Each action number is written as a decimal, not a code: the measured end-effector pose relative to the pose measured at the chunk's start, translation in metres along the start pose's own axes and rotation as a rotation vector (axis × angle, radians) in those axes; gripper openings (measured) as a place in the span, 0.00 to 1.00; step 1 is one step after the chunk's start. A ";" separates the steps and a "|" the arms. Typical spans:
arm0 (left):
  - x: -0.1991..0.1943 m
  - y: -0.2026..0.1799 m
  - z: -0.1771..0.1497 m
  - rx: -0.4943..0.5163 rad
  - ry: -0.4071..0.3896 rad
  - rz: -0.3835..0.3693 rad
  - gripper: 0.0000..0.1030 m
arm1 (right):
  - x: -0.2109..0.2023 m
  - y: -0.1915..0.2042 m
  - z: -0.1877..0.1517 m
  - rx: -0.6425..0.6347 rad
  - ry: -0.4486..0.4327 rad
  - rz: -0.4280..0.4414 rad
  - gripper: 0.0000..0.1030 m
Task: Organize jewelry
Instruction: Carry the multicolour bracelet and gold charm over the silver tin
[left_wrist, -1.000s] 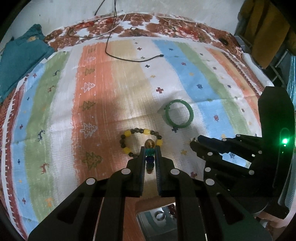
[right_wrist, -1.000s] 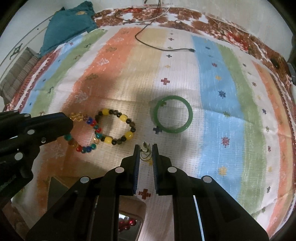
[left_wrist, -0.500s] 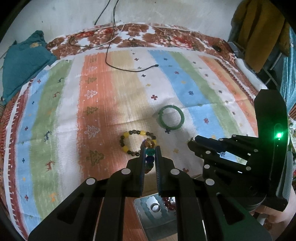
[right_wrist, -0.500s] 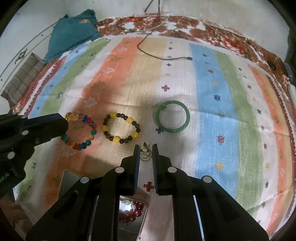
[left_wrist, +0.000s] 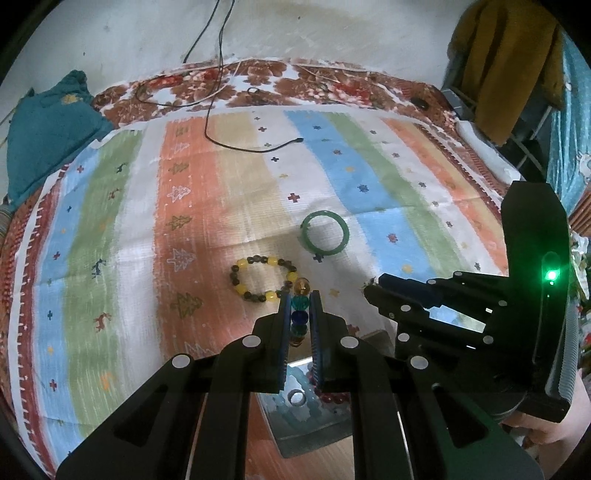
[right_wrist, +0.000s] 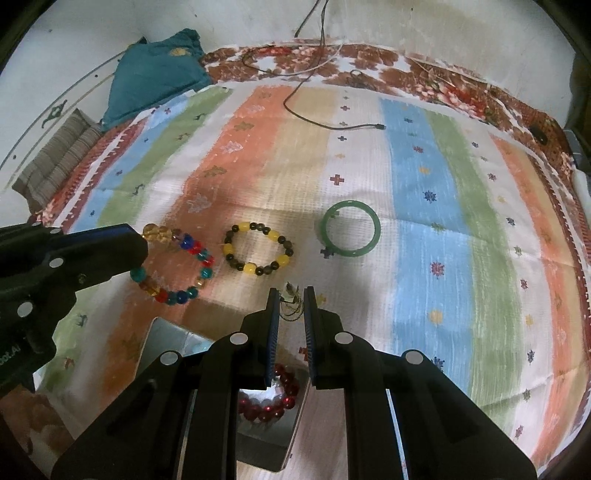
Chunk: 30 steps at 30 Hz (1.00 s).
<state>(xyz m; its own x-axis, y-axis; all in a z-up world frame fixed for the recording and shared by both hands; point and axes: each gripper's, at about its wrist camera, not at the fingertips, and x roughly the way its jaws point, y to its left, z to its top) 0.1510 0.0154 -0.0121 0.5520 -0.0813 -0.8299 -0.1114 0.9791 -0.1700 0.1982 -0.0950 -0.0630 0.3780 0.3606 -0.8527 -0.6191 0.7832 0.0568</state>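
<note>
My left gripper (left_wrist: 300, 301) is shut on a multicoloured bead bracelet (left_wrist: 300, 309), held above the striped cloth; in the right wrist view the bracelet (right_wrist: 173, 264) hangs from its fingers (right_wrist: 107, 251). My right gripper (right_wrist: 291, 301) is shut on a small thin chain piece (right_wrist: 291, 304); it also shows in the left wrist view (left_wrist: 373, 291). A yellow-and-dark bead bracelet (right_wrist: 256, 249) and a green bangle (right_wrist: 350, 233) lie on the cloth. A mirrored jewelry box (right_wrist: 266, 413) below the grippers holds a red bead bracelet (right_wrist: 267, 400) and a ring (left_wrist: 295, 397).
A black cable (left_wrist: 255, 146) lies on the far part of the striped cloth (right_wrist: 424, 192). A teal cloth (left_wrist: 48, 129) lies at the far left. Yellow fabric (left_wrist: 506, 55) hangs at the far right. A striped cushion (right_wrist: 55, 162) sits at the left edge.
Both grippers have risen and pulled back toward the box with their pieces still held; the multicoloured bracelet has lifted off the cloth, and the cloth looks farther away.
</note>
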 end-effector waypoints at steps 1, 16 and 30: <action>-0.002 0.000 -0.001 0.000 -0.003 -0.002 0.09 | -0.001 0.000 -0.001 0.000 -0.001 0.001 0.14; -0.024 -0.013 -0.027 0.026 -0.034 -0.001 0.09 | -0.020 0.008 -0.021 -0.013 -0.025 -0.002 0.14; -0.033 -0.019 -0.044 0.040 -0.051 0.003 0.09 | -0.031 0.015 -0.036 -0.026 -0.041 -0.009 0.14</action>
<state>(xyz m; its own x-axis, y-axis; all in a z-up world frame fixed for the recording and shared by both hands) 0.0983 -0.0086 -0.0046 0.5929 -0.0695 -0.8023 -0.0809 0.9861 -0.1452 0.1526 -0.1128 -0.0542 0.4113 0.3741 -0.8312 -0.6332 0.7732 0.0347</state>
